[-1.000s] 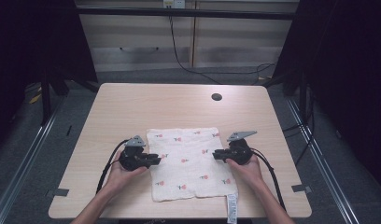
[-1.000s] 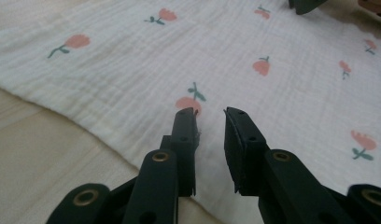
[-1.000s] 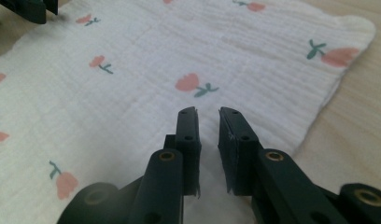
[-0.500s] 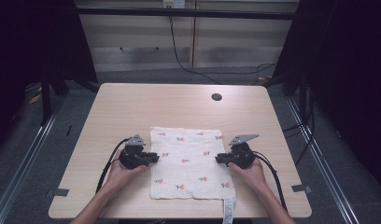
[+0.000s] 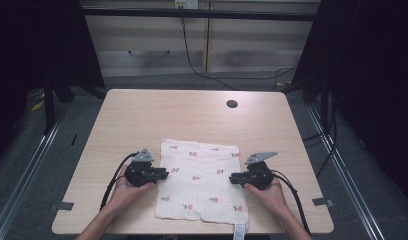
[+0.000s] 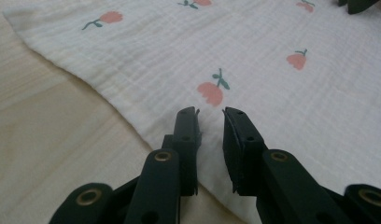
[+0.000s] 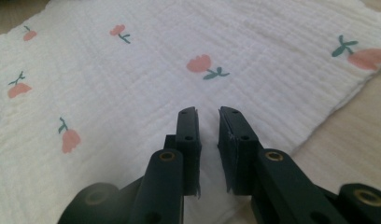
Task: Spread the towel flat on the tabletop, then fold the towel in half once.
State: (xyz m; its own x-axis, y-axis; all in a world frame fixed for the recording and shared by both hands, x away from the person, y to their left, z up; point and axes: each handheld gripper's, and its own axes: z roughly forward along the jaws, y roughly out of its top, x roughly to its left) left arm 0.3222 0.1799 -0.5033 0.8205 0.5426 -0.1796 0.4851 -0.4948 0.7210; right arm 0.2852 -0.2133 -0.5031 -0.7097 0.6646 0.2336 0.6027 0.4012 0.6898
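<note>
Cloth: white crinkled muslin cloth with pink flowers [image 5: 202, 182] lay flat, ready for folding.
Left gripper [image 5: 164, 173]: narrowly parted, empty, at its left edge.
Right gripper [image 5: 232, 177]: same, opposite edge.

cloth [image 5: 202, 180]: white crinkled muslin, matt | table [image 5: 157, 120]: smooth pale wood-grain laminate | jaws: matt black plastic

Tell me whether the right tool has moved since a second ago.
Yes. The right tool has slid slightly right, toward the table's right edge, to the cloth's right hem.

A white muslin cloth [image 5: 202, 180] printed with small pink flowers on green stems lies spread flat, lightly crinkled, in the lower centre of the high view, a label at its bottom edge.
</note>
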